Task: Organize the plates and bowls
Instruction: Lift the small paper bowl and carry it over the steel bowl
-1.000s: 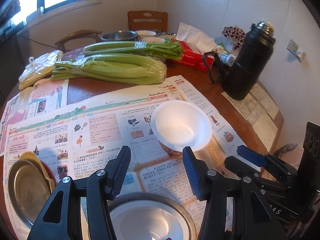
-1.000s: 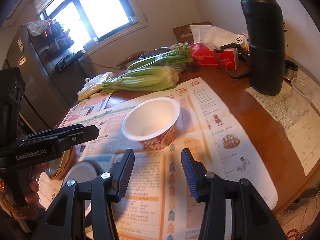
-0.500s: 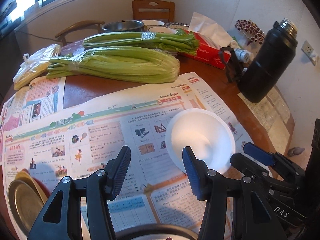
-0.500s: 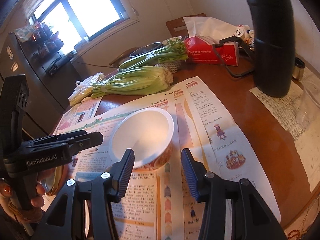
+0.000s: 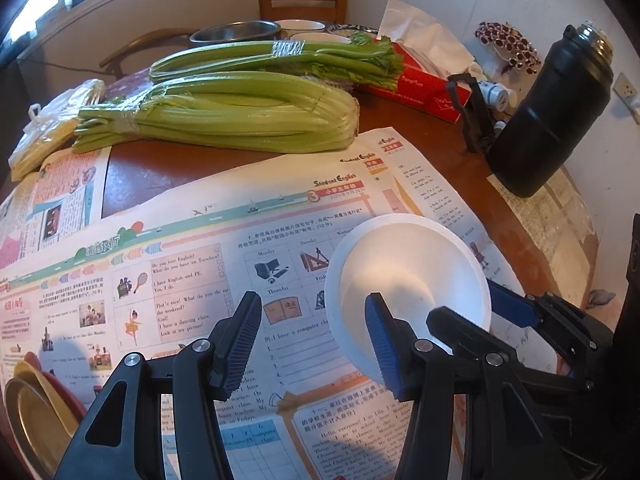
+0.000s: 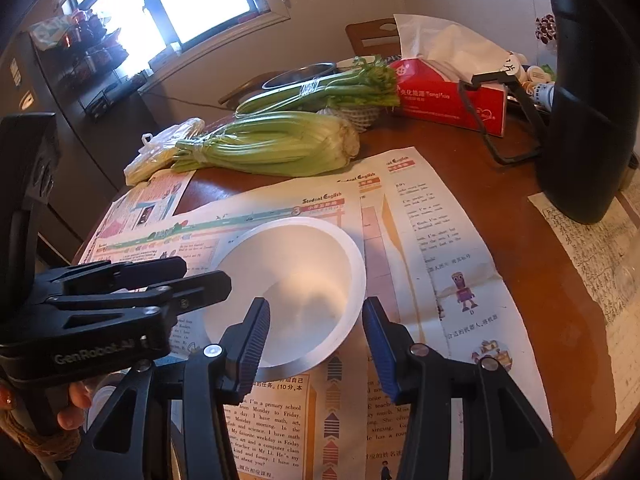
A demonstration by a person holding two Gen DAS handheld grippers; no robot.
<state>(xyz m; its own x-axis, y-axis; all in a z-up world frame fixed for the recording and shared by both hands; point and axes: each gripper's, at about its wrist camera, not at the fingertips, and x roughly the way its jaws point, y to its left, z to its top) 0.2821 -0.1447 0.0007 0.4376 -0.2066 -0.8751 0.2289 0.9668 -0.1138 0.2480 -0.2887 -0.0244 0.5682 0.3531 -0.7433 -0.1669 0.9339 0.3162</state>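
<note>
Grippers [image 5: 312, 338] [image 6: 316, 334] angled down over white bowl [image 6: 288, 292].

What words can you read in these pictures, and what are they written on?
"Student English": top of the newspaper.
"Do you love English?" and "Thursday": same newspaper.
"I'm a primary school": newspaper column near the right claw.
"GenRobot.AI": side of the left claw.
"TongHua": red tissue box.
The newspaper's Chinese lines and small columns are too small to read.

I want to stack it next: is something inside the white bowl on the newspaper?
The white bowl looks empty: only its bare white inside shows. The right gripper hides part of its near rim.
</note>
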